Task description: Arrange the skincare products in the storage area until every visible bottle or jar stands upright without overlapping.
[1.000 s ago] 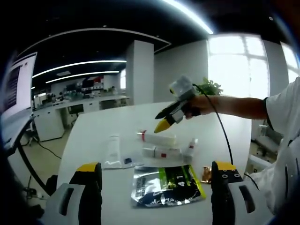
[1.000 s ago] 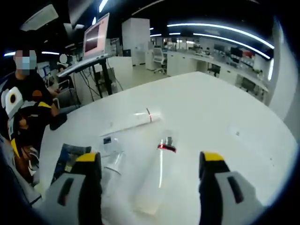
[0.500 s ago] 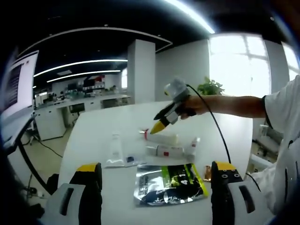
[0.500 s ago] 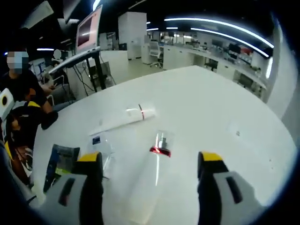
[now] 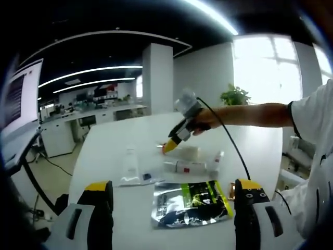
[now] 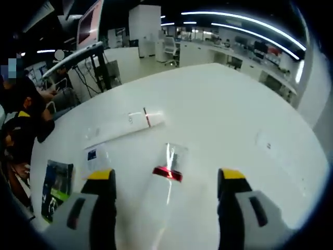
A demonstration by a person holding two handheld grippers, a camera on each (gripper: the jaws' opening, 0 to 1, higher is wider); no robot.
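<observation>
A pale bottle (image 6: pixel 165 177) with a red collar and clear cap lies on its side on the white table (image 6: pixel 234 114). My right gripper (image 6: pixel 166 179) is open, its jaws standing either side of the bottle and well apart from it. Beyond lies a white tube (image 6: pixel 138 121) with a red band. In the left gripper view the right gripper (image 5: pixel 167 147) hangs over the lying tube (image 5: pixel 186 152) and bottle (image 5: pixel 187 166), with a small bottle (image 5: pixel 215 162) beside them. My left gripper (image 5: pixel 171 208) is open with nothing between its jaws, short of the products.
A dark foil pouch (image 5: pixel 191 204) with green print lies just ahead of my left jaws. A clear sachet (image 5: pixel 130 167) lies to its left, a small copper packet (image 5: pixel 229 192) to its right. A person (image 6: pixel 18 114) sits past the table edge. A cable trails from the right gripper.
My right gripper has dropped and moved forward, so the lying bottle now sits between its jaws. In the left gripper view it has shifted left and lower over the tubes. Left gripper is almost still.
</observation>
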